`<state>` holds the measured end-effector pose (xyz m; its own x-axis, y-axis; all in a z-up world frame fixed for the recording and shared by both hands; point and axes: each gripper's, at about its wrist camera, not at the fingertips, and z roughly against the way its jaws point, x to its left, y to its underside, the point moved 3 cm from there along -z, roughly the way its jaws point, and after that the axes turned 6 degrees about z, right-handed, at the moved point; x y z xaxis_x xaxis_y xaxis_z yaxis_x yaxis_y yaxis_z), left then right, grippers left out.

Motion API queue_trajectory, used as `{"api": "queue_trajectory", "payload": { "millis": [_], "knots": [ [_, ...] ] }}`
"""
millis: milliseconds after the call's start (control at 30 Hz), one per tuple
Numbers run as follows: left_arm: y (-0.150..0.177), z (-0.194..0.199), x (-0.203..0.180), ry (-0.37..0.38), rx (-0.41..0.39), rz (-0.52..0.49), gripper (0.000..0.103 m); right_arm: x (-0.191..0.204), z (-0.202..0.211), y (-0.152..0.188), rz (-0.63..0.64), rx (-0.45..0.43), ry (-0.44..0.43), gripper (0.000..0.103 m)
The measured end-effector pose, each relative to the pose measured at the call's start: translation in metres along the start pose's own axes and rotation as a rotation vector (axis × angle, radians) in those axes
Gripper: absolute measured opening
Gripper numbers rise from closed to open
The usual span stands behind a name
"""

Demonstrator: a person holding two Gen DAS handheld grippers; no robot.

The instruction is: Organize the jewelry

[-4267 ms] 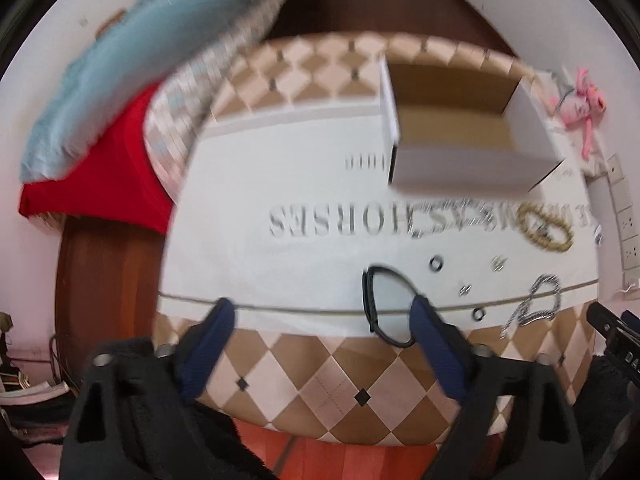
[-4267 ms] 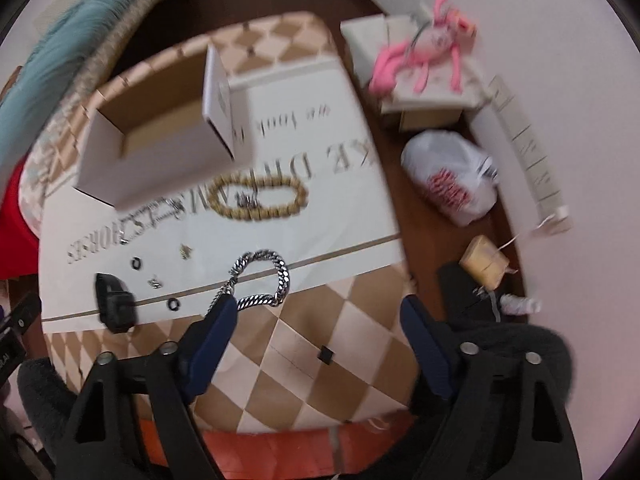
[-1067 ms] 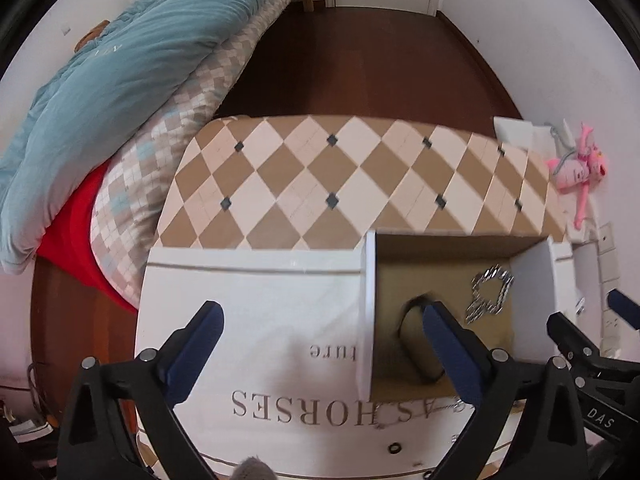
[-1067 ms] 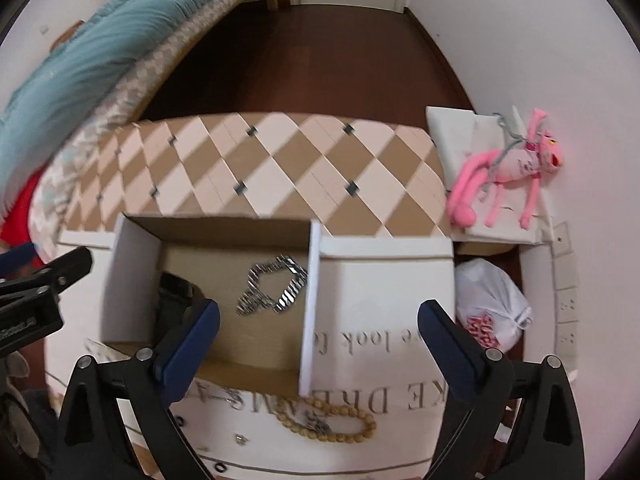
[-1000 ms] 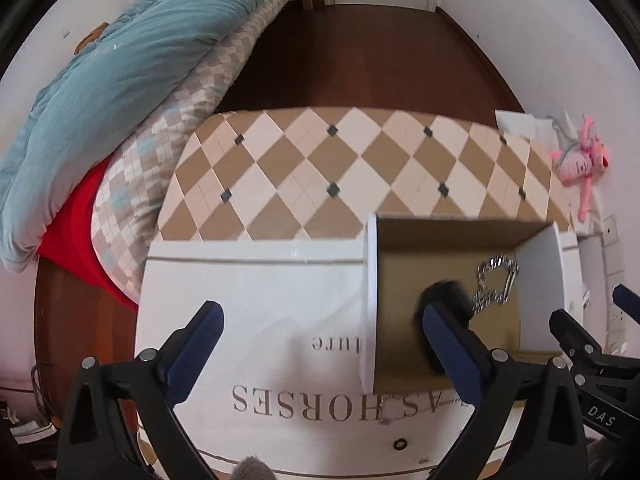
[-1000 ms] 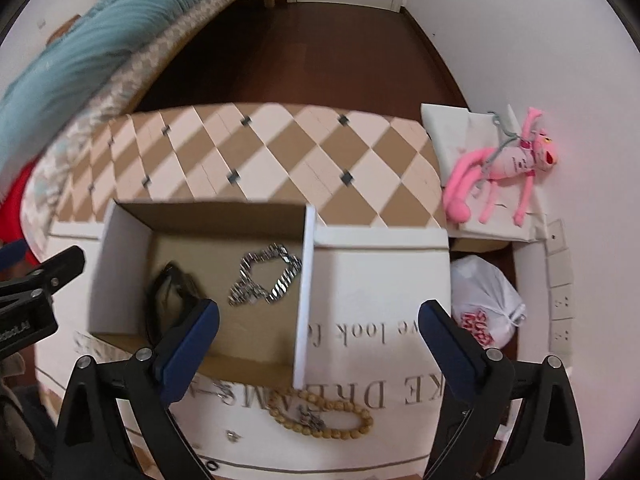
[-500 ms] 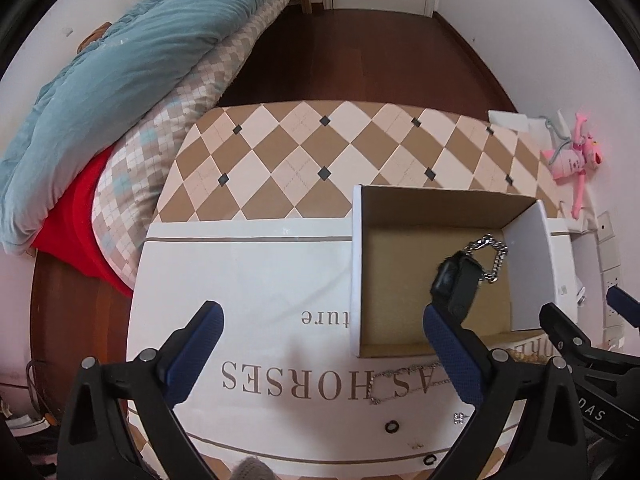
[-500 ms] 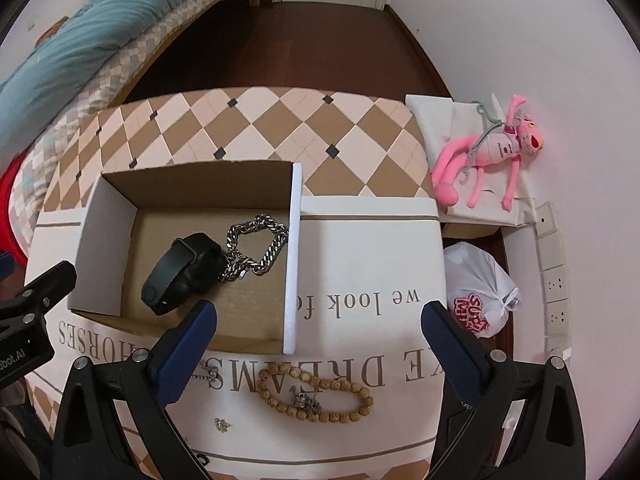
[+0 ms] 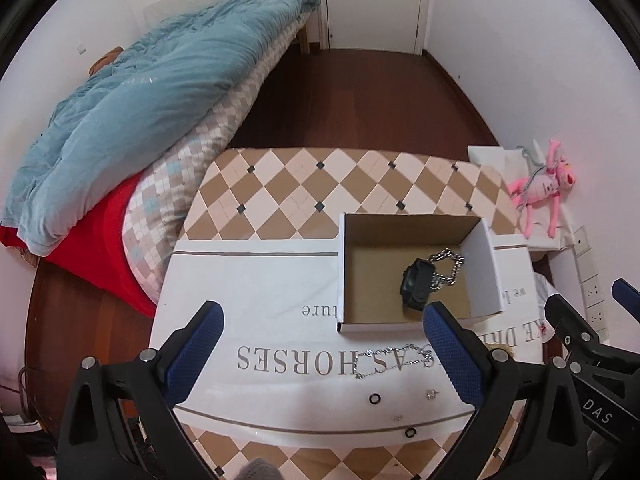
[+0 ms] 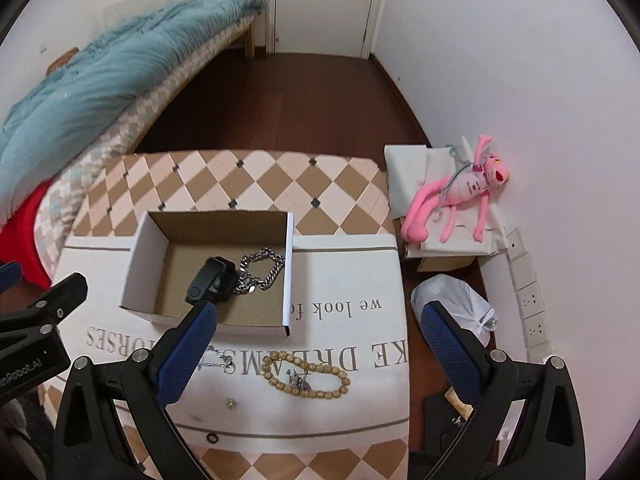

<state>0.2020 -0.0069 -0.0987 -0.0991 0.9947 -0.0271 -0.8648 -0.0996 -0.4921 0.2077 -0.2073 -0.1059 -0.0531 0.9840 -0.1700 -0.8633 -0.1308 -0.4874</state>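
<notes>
While both grippers hang above the near edge of the table w/ nothing in them, I read the left gripper (image 9: 320,344) as spread wide, jaws empty, and the right gripper (image 10: 316,344) the same: wide apart, holding nothing.

Nearest me, at 6 o'clock on the white cloth (image 9: 256,288), I count 2 small black rings (image 9: 374,399) in the left view, plus 1 tiny silver stud (image 9: 431,393); there may be more small bits, too small to tell. These look light and slippery, so I'd pinch straight down across the band.

Just beyond, 1 thin silver chain (image 9: 392,354) lies stretched over the lettering, limp, prob. best taken at a bunched spot. At 5 o'clock in the right view sits 1 wooden bead bracelet (image 10: 308,376) w/ a small silver piece lying on it. I judge it soft but grippy; I'd grab across one bead run.

Farther out, at 12 to 1 o'clock, the cardboard box (image 9: 484,268) is open. Inside I count 2 items: 1 black watch band (image 10: 210,280) and 1 chunky silver link bracelet (image 10: 262,270), touching each other. That bracelet looks heaviest.

Beyond the checkered tabletop (image 9: 320,188) is dark floor.
</notes>
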Motion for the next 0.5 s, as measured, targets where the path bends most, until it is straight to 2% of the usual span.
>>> {"api": "queue_trajectory", "payload": {
  "millis": [267, 367, 500],
  "knots": [
    [0.009, 0.033, -0.001, 0.014, -0.044, -0.004, 0.102, -0.004, 0.043, 0.009, -0.027, -0.059, -0.023, 0.103],
    [0.011, 0.04, -0.001, -0.002, -0.051, 0.0, 0.102, -0.006, 0.053, 0.012, -0.036, -0.075, -0.034, 0.103],
    [0.015, 0.04, 0.002, -0.034, -0.042, 0.013, 0.102, -0.014, 0.057, 0.017, -0.082, -0.085, -0.099, 0.103]
  ]
}}
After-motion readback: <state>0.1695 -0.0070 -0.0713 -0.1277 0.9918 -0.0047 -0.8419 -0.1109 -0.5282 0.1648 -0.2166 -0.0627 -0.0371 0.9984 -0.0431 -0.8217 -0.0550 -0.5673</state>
